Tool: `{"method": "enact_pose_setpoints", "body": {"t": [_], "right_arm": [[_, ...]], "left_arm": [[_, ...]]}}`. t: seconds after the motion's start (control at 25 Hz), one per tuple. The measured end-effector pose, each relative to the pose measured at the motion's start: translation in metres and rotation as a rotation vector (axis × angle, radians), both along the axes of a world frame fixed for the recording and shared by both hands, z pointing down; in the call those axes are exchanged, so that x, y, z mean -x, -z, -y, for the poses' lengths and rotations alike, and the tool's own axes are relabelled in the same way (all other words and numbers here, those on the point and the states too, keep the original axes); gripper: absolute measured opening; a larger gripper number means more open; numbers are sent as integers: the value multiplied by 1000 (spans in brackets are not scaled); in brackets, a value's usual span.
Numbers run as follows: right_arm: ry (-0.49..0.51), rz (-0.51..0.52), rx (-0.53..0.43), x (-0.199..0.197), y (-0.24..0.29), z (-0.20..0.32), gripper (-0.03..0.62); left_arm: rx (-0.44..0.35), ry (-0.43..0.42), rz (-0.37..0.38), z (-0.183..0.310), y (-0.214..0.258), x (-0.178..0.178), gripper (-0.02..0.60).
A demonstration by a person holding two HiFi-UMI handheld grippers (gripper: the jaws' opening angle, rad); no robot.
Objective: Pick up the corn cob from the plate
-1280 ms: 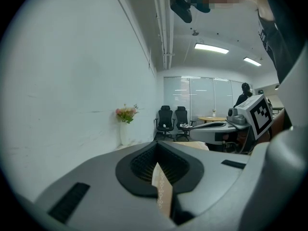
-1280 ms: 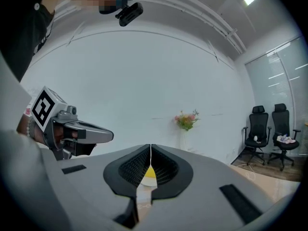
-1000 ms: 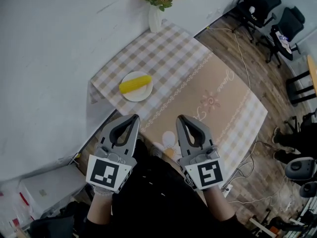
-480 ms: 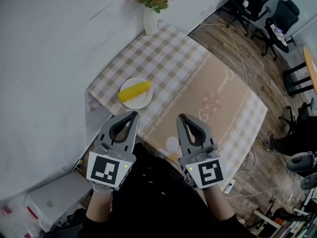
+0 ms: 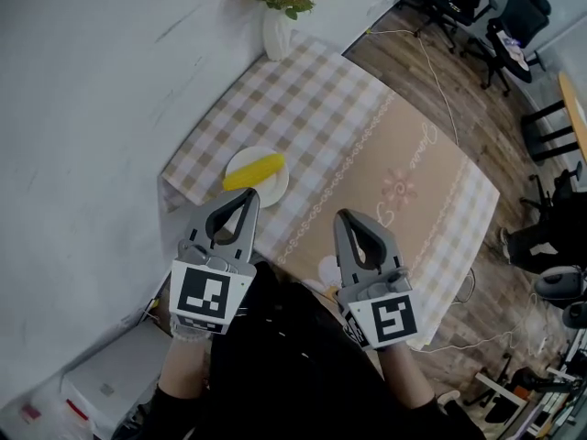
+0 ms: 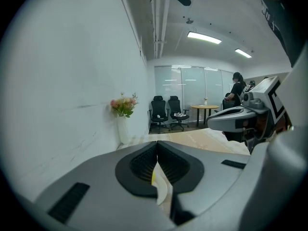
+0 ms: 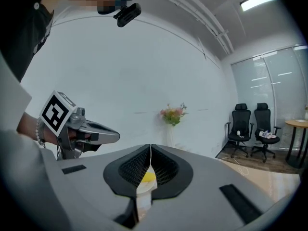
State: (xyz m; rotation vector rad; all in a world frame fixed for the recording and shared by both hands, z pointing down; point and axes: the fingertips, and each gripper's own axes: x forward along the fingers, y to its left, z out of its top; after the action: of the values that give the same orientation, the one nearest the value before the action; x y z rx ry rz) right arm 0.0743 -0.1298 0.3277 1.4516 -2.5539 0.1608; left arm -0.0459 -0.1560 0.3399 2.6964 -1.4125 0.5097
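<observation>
Head view: corn cob (image 5: 254, 171) lies on plate (image 5: 249, 156); left gripper (image 5: 249, 194), right gripper (image 5: 345, 215) closed, empty.

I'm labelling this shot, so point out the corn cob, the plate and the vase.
corn cob (image 5: 254, 171), head view, middle of the cob.
plate (image 5: 244, 158), head view, bare upper rim.
vase (image 5: 275, 37), head view, white body.

No word, number or brand can be read. The nearest thing to writing is a line of brown cursive script (image 5: 429, 141) printed on the beige flowered and checked tablecloth (image 5: 367, 126), well beyond the tip of the right gripper (image 5: 344, 216) and off to its right; it is too small to make out. Behind the jaws of the left gripper (image 5: 246, 193) and the right one sit a left square marker (image 5: 204, 296) and a right square marker (image 5: 393, 320), black-and-white block patterns, not letters.
</observation>
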Motion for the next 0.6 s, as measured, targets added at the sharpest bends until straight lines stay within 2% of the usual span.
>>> {"method": "enact_pose_setpoints", "body": {"t": [0.44,0.6], "right_arm": [[-73,-17,41,4,-14,14,43],[-94,-23,54,5,-18,16,43]], "left_arm": [[93,-100,73,36,-46,2,17],[132,-130,110,47,-66,2,69]]}}
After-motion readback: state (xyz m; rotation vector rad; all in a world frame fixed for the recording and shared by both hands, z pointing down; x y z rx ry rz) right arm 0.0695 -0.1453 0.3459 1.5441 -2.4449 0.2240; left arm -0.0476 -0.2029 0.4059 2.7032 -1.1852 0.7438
